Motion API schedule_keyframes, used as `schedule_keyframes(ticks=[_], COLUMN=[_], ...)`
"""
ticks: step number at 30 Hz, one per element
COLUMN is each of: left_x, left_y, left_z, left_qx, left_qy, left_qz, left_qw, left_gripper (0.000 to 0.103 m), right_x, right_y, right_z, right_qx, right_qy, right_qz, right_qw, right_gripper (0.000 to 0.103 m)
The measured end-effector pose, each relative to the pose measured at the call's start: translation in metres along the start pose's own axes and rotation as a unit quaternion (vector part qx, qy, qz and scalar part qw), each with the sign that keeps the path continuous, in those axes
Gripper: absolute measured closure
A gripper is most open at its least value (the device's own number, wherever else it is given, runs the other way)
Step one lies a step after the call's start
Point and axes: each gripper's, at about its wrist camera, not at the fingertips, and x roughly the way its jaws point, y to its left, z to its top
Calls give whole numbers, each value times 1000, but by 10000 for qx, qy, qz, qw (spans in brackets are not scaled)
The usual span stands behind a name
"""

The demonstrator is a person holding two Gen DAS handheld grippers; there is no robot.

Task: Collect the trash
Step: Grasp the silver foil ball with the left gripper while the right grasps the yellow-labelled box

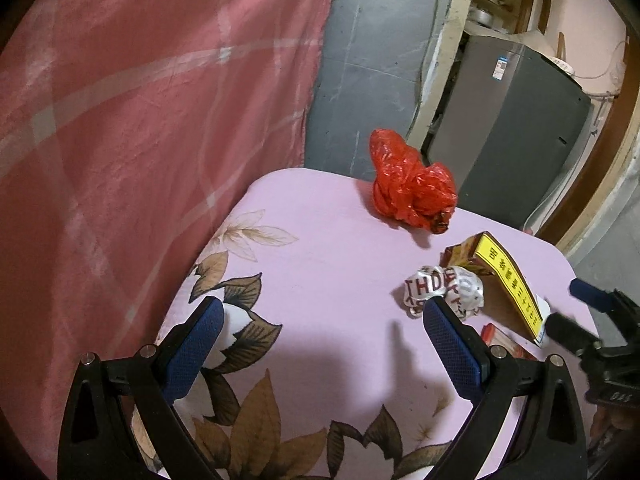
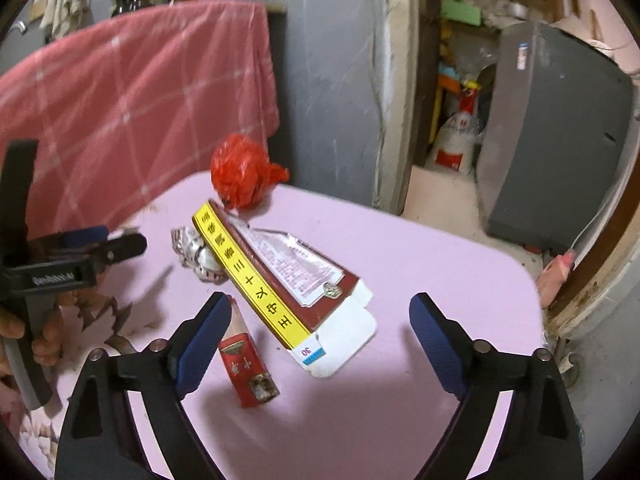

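Observation:
Trash lies on a table under a pink flowered cloth [image 1: 328, 240]. A crumpled red plastic bag [image 1: 408, 188] [image 2: 244, 176] sits at the far edge. Nearer are a crumpled white wrapper [image 1: 444, 288] [image 2: 196, 252], a long maroon box with a yellow side [image 1: 504, 280] [image 2: 296, 280] and a small red pack [image 2: 248, 364]. My left gripper [image 1: 324, 320] is open over bare cloth, its right finger just in front of the wrapper. My right gripper [image 2: 320, 308] is open, with the near end of the box between its fingers and the red pack by its left finger. Neither gripper's pads touch anything.
A pink checked cloth [image 1: 140, 120] hangs close on the left of the table. Behind are a grey wall [image 2: 332, 80], a doorway with clutter and a grey appliance [image 2: 560, 140]. The table's right edge [image 2: 532, 280] drops off near my right gripper. A hand [image 2: 44, 336] holds the left gripper [image 2: 124, 238].

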Motion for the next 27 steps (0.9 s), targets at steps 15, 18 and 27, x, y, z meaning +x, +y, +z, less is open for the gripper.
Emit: schedule_keyframes(ticks=[15,18,27], left_x=[-1,3,27], left_y=[0,-11,-38], left_z=[10,12,29], left_qx=[58,229,684], left_qy=[-72,-11,274], left_qz=[-813,-1056,-1305], left_qw=[9966,9941,9887], left_gripper=[14,17,25], right_x=[37,35,28], right_y=[4,-3,-20], right_z=[12,13,13], right_qx=[-42,95,460], right_qy=[527,475,246], right_qz=[23,112,319], right_qw=[9986,9988,9981], right_gripper=[41,49,86])
